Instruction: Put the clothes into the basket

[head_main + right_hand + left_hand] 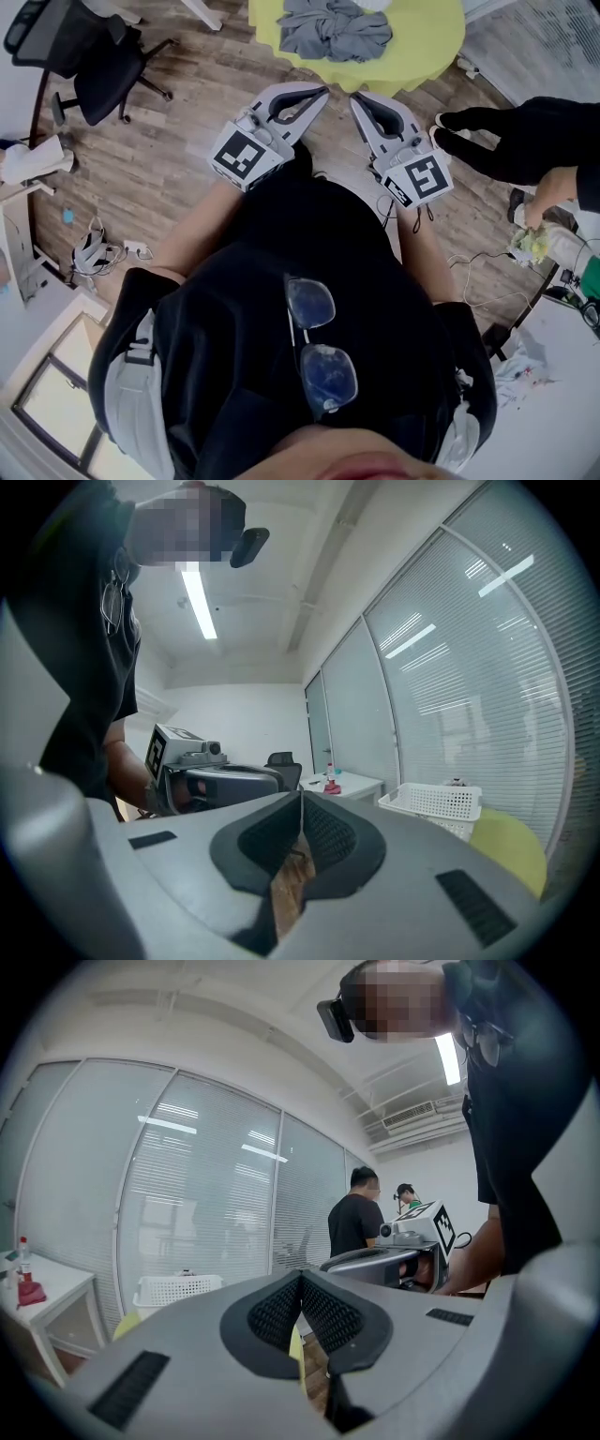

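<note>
Clothes [333, 28], a soft, crumpled grey heap, lie on your round yellow table [427, 47], near the white perforated basket [436, 803]. Your left gripper [317, 92] and right gripper [358, 97] are each pressed together and hold nothing.

My left tongs [300, 1281] and right tongs [301, 801]: matt grey plastic, ribbed black pads [277, 1314]. Clothes [333, 28]: soft grey cloth. Counter [427, 47]: smooth yellow cloth. Basket [436, 803]: white perforated plastic. Floor [178, 159]: matt wood planks.
</note>
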Demonstrator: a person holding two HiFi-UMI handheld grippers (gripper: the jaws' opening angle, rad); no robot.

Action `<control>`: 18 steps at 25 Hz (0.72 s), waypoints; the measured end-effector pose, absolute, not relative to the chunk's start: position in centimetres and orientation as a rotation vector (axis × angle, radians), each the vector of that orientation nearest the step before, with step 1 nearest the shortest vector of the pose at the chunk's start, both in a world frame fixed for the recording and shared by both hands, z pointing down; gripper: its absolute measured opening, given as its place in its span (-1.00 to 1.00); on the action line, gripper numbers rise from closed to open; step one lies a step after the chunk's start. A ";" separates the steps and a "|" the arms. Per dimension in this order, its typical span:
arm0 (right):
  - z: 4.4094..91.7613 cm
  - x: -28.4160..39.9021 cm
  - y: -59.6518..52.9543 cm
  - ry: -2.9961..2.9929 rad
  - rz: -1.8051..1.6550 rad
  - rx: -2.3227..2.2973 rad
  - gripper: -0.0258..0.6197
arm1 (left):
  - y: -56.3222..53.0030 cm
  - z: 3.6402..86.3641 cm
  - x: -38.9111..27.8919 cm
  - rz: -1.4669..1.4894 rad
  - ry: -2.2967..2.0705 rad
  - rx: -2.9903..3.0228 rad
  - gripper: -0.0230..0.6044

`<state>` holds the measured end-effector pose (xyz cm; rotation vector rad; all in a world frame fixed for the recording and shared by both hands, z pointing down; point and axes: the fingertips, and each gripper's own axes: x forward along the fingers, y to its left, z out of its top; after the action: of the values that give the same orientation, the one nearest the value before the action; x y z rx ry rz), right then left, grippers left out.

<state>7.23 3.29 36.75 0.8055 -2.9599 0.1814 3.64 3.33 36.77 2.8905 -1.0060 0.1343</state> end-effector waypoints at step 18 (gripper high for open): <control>38.0 2.0 -8.2 -2.871 0.224 0.887 -0.83 | -8.6 38.1 -1.6 0.151 -0.902 2.886 -0.89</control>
<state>2.04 -8.16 37.98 0.8868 -2.8710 0.2236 -1.56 -8.61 38.08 2.8860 -0.9016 0.1508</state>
